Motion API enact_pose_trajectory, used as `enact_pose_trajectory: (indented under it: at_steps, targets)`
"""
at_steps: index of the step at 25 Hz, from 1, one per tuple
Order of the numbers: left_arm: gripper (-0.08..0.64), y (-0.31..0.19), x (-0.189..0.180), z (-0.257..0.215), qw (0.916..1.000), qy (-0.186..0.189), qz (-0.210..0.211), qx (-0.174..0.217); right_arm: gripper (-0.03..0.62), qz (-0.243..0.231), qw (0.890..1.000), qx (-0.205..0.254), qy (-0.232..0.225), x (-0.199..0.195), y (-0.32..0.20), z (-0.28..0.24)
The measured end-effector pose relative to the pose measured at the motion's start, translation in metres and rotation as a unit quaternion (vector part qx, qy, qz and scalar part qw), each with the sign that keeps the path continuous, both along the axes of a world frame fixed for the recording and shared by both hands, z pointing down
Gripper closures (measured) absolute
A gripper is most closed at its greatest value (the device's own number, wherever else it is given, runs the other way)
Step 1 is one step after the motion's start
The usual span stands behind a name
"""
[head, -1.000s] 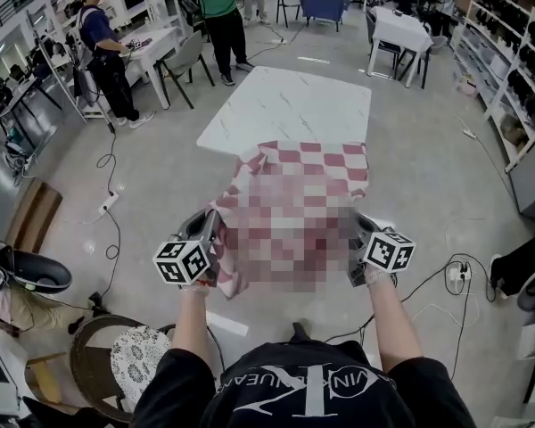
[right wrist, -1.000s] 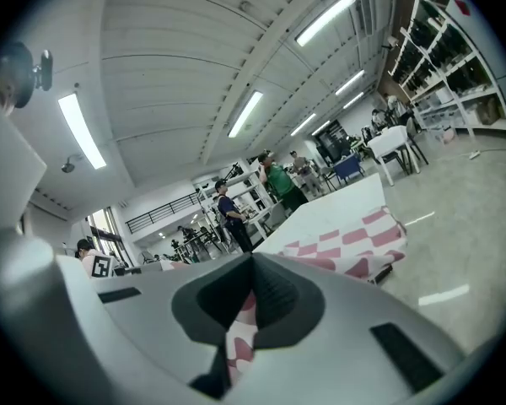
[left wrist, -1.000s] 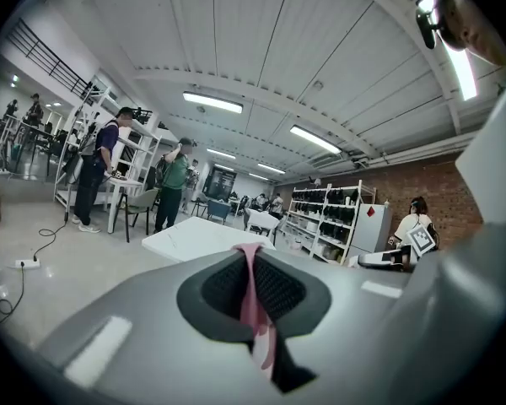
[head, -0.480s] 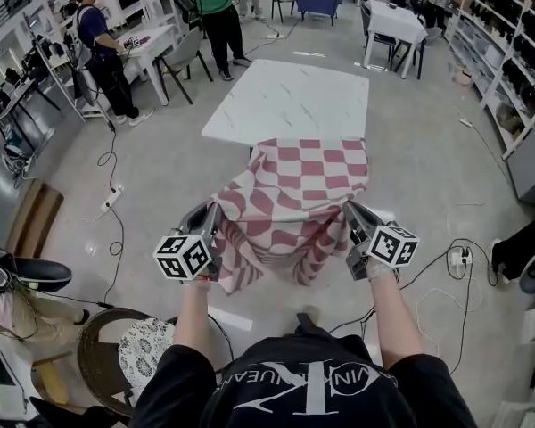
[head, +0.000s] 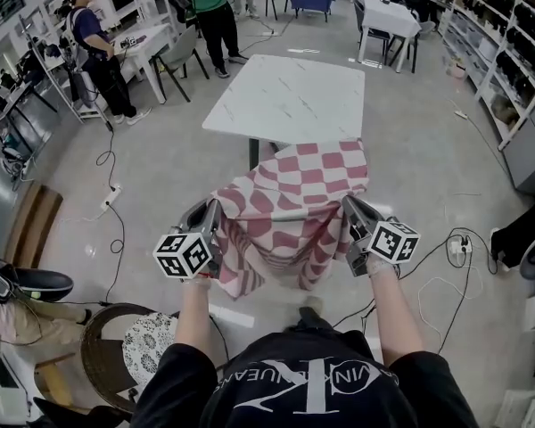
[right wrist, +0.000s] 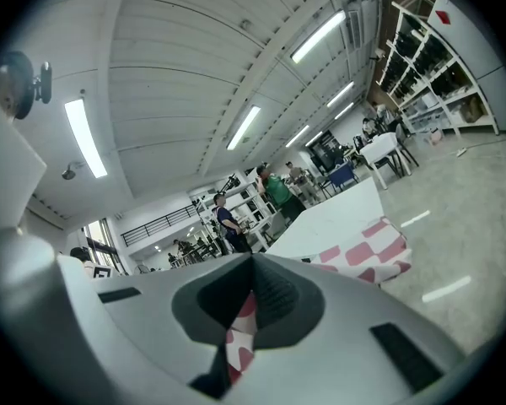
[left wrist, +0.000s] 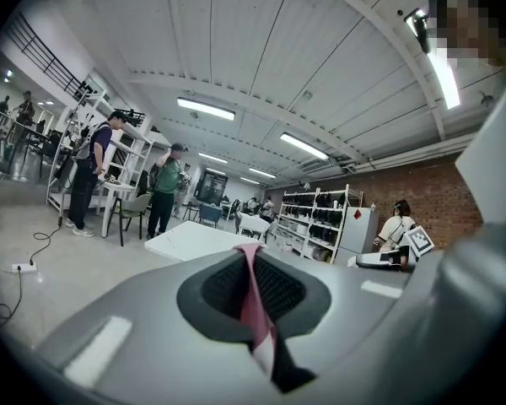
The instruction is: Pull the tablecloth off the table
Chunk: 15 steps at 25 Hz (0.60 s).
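- The red-and-white checked tablecloth (head: 294, 194) is mostly off the white table (head: 290, 96). Only its far end seems to lie over the table's near edge, toward the right corner, and the rest sags in folds above the floor.
- Its near edge runs left to right between the two tongs. Its length runs from them away to the table, so its long axis points near to far.
- The left gripper (head: 216, 214) is clamped tight on the near left corner, with a thin pink fold pinched between its jaws.
- The right gripper (head: 346, 208) is clamped the same way on the near right corner, with checked fabric between its jaws.
- The table lies straight beyond both tips, and neither hand looks clearly nearer to it. I'd judge that an even pull toward the person should slide the last strip free.
- Farther off, a person in green (head: 212, 16) stands beyond the table, and a cable (head: 111, 194) trails across the floor on the left.
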<state>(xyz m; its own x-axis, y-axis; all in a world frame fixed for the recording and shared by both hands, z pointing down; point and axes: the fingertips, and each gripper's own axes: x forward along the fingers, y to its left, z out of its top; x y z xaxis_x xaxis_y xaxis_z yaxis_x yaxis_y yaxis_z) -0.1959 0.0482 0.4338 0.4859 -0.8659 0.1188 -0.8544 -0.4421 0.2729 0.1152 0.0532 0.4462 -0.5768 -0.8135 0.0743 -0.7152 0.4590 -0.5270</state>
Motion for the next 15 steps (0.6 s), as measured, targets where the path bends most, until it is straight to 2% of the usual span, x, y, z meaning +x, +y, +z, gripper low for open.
enact_pose_trajectory:
  at_steps: [9, 15]
  targets:
    - [0.549, 0.012, 0.003, -0.006, 0.9999, 0.010, 0.006, 0.010, 0.584, 0.003, 1.000, 0.001, -0.016, 0.003, 0.016, 0.000]
    - [0.549, 0.030, -0.007, -0.002, 0.9997, 0.019, 0.010, 0.014, 0.584, 0.006, 1.000, -0.002, -0.017, -0.009, 0.037, 0.005]
